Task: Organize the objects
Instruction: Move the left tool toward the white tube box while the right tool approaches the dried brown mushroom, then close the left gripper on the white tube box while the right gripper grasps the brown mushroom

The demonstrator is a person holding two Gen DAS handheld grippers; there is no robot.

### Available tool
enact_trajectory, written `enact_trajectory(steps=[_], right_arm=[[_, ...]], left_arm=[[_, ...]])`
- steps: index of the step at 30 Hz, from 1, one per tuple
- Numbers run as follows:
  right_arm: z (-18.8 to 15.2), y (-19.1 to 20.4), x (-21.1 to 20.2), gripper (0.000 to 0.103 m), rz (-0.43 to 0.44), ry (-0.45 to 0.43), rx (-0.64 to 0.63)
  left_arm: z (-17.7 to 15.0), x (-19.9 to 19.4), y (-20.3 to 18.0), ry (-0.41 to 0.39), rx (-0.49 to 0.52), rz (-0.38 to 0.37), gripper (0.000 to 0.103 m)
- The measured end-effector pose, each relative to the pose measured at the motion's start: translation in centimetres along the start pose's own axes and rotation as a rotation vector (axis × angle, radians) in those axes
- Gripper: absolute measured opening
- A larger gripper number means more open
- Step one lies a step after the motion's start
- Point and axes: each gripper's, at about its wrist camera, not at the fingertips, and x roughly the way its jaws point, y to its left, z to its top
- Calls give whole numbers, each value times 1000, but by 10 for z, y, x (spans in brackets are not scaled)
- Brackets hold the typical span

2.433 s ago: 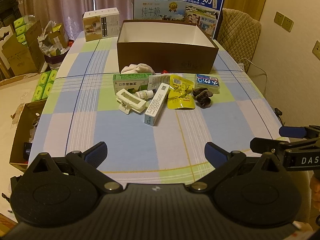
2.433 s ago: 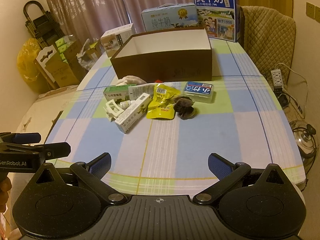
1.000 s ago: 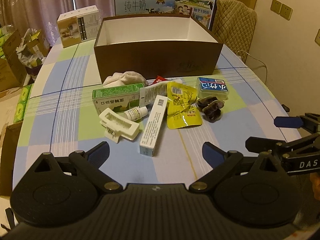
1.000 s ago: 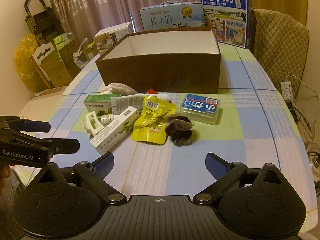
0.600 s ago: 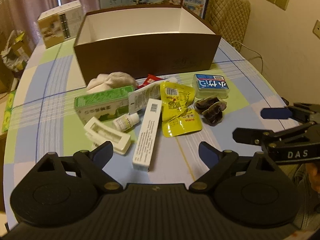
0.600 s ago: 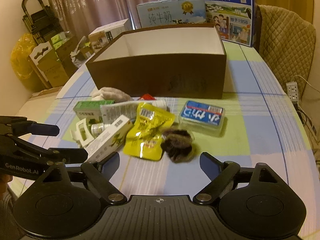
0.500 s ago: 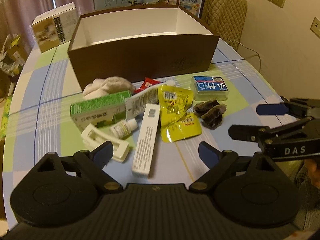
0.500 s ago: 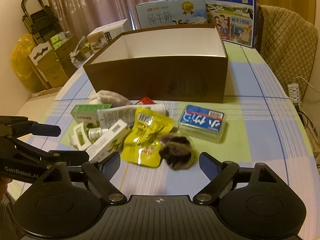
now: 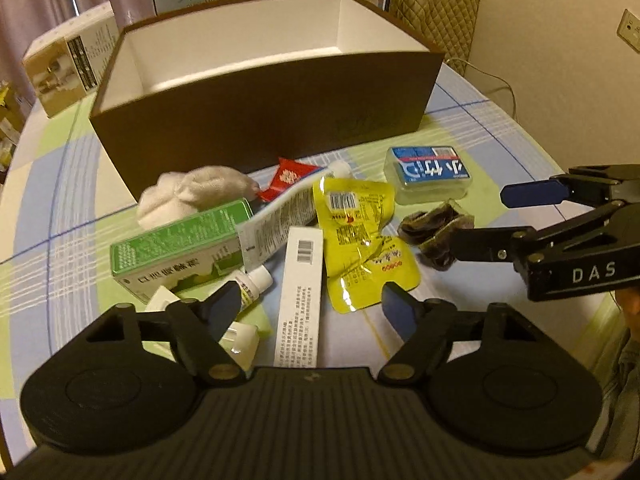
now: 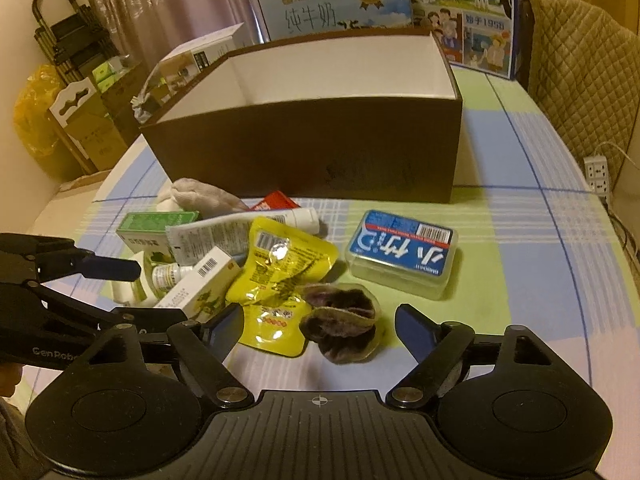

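Heaped on the checked surface (image 9: 460, 128) just in front of the open brown box (image 9: 264, 108): white carton (image 9: 301, 292), yellow pouch (image 9: 360, 236), green box (image 9: 180, 244), tube (image 9: 280, 220), small bottle (image 9: 252, 284), cloth (image 9: 192, 192), blue case (image 9: 428, 172), dark pouches (image 10: 340, 316). Left tongs (image 9: 310, 306) wide open and holding nothing, straddling the near end of the white carton, with the small bottle by the left finger. Right tongs (image 10: 318, 328) likewise wide open and unladen, dark pouches lying between the fingertips, yellow pouch just left of them, blue case beyond.
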Motion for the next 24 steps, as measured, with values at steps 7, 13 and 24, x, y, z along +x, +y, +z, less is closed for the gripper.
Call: enact_trajectory(steps=[7,13,24], right_arm=[[-6,-10,12,79,5,29,38],[-5,-12,18,78,17,38,40],[-4,-12,32,74,-5,51,39]], left_arm=[[-7,21,7,34,-20,-36,58],[-6,32,8,48,-26,-67,41],[-9,49,8,81,-30,-23,23]])
